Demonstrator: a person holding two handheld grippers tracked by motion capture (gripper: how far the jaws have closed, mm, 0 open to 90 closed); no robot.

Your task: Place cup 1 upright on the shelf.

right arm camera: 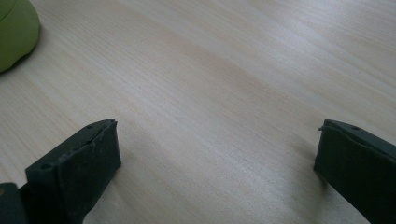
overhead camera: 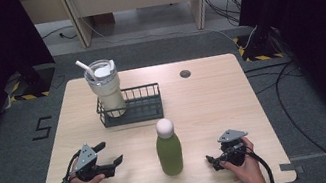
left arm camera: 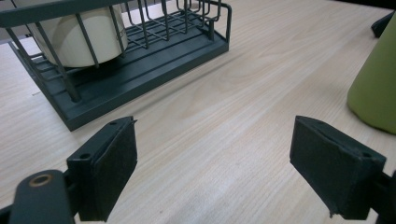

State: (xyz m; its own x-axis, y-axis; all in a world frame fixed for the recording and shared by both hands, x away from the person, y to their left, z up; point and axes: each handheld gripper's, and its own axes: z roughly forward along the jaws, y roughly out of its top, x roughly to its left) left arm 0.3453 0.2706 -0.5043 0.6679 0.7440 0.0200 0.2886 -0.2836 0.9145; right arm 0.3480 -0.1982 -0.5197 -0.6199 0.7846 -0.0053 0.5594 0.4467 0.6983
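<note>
Both grippers, left point(overhead camera: 111, 154) and right point(overhead camera: 212, 160), have jaws wide apart and empty; the bottle point(overhead camera: 169, 152) looks smooth, rigid and slippery, best gripped mid-body.

bottle point(overhead camera: 169, 152): green body, rounded white cap
state: capped
pose: upright
place: table's near middle, at 6 o'clock from the wire basket point(overhead camera: 143, 106)

Your left gripper point(overhead camera: 110, 156) and right gripper point(overhead camera: 212, 160) are black, each topped by a grey three-cornered plate, trailing black cables at the frame's bottom.
</note>
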